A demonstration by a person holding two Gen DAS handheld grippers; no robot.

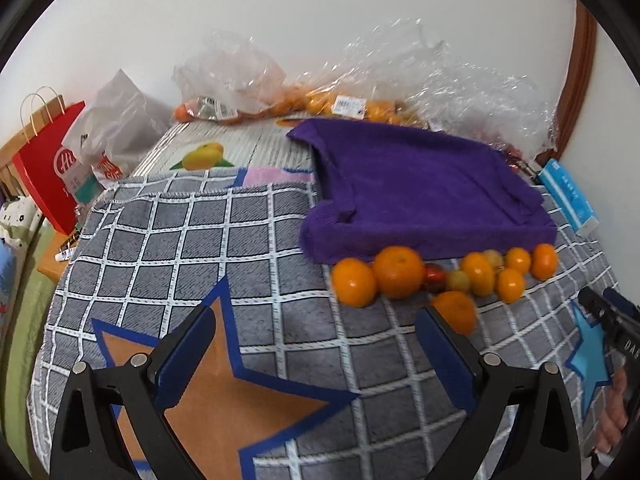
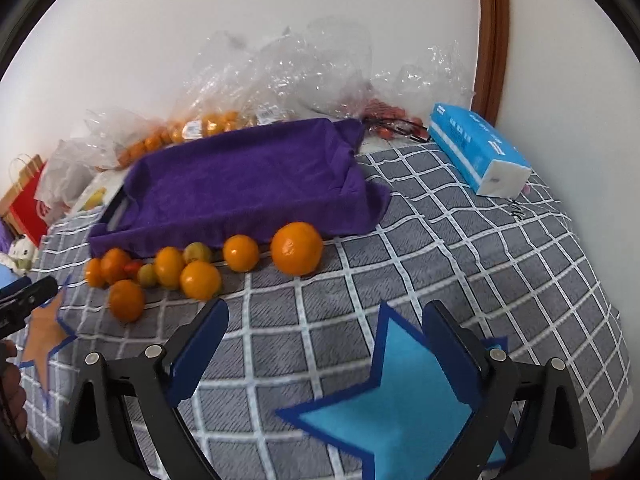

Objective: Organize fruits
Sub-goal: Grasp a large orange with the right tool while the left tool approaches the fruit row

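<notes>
Left wrist view: left gripper (image 1: pixel 316 336) jaws apart, nothing between; its right finger hides part of one orange (image 1: pixel 456 310). Fruit row (image 1: pixel 440 276) lies against the near edge of the purple-draped tray (image 1: pixel 420 184); whatever is under the cloth cannot be seen. Right gripper (image 2: pixel 324 336) jaws apart, empty, over the checked cloth (image 2: pixel 460 248). Bagged fruit (image 2: pixel 192 132) at the wall is blurred.

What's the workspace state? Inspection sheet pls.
Surface: grey checked cloth with star patches.
Job's things: loose oranges and small tomatoes in a row before the purple tray; tray holds no fruit.
Clutter: tissue pack, plastic bags of fruit along the wall, red bag.
Grippers: left gripper open, empty; right gripper open, empty.
Cables: nothing seen.
Surroundings: white wall, brown frame.
</notes>
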